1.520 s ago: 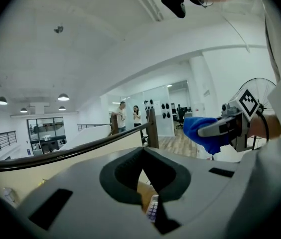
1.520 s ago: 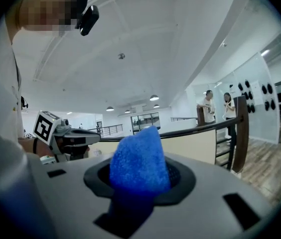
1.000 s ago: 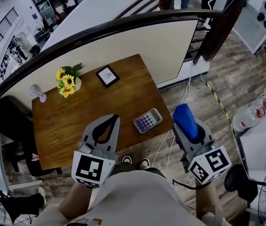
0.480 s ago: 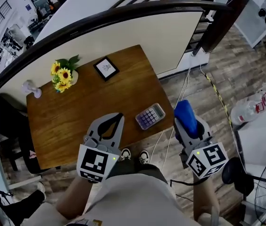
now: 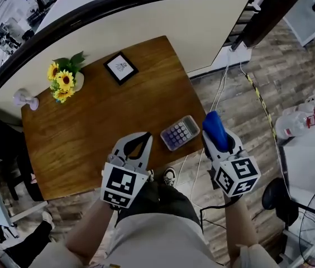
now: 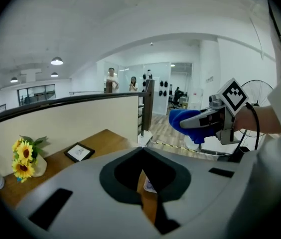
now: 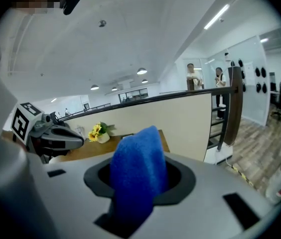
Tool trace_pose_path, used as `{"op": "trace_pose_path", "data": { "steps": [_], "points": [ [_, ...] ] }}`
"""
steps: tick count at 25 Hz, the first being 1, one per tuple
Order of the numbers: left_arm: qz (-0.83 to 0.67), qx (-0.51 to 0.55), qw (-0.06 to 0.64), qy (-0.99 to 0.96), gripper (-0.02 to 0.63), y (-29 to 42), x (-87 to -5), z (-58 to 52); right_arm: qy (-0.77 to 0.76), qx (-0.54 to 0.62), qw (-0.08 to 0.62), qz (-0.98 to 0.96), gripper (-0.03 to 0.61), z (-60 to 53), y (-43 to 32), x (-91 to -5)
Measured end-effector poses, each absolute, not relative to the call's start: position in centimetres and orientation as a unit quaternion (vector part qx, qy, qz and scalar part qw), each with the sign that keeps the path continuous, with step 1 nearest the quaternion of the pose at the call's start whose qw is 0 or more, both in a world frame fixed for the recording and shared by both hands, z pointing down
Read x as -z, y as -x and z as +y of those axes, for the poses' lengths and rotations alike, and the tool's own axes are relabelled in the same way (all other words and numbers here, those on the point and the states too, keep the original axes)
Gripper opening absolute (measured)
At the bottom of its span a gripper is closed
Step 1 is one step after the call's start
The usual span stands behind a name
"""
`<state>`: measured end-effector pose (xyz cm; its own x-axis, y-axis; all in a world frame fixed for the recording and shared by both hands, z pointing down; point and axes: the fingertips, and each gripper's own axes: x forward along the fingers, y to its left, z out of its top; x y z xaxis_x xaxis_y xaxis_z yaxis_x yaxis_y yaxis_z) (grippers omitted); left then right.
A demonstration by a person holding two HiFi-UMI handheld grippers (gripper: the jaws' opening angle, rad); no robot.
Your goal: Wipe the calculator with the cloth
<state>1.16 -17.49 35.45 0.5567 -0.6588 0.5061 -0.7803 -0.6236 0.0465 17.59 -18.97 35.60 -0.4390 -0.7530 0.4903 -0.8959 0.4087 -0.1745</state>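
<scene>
Right claw: jaws pinched on the blue cloth, which stands up between them and past their tips. In the head view this claw is off the bench, over the wooden floor beyond its right edge.

Left claw: jaws pressed together at the tips, nothing between them. It is over the near part of the bench.

Calculator: lies flat and askew on the bench by its near right corner, between the two claws, just right of the left claw's tips and just left of the cloth. Neither claw touches it.

Far side of bench: picture frame, sunflowers.
</scene>
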Motion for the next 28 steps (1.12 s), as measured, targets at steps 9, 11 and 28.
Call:
{"op": "trace_pose_path", "data": {
  "steps": [9, 11, 28],
  "points": [
    [-0.382, -0.262, 0.184, -0.867, 0.003, -2.6, -45.4, -18.4, -0.491, -0.225, 0.212, -0.814, 0.152, -21.8, -17.0, -44.3],
    [-0.374, -0.274, 0.186, -0.866, 0.003, -2.6, -47.5, -18.8, -0.489, -0.232, 0.223, -0.811, 0.152, -22.1, -16.9, -46.7],
    [-0.347, -0.262, 0.281, -0.855, 0.003, -4.9, -58.4, -17.9, -0.512, -0.192, 0.293, -0.785, 0.155, -23.7, -16.9, -55.4]
  ]
}}
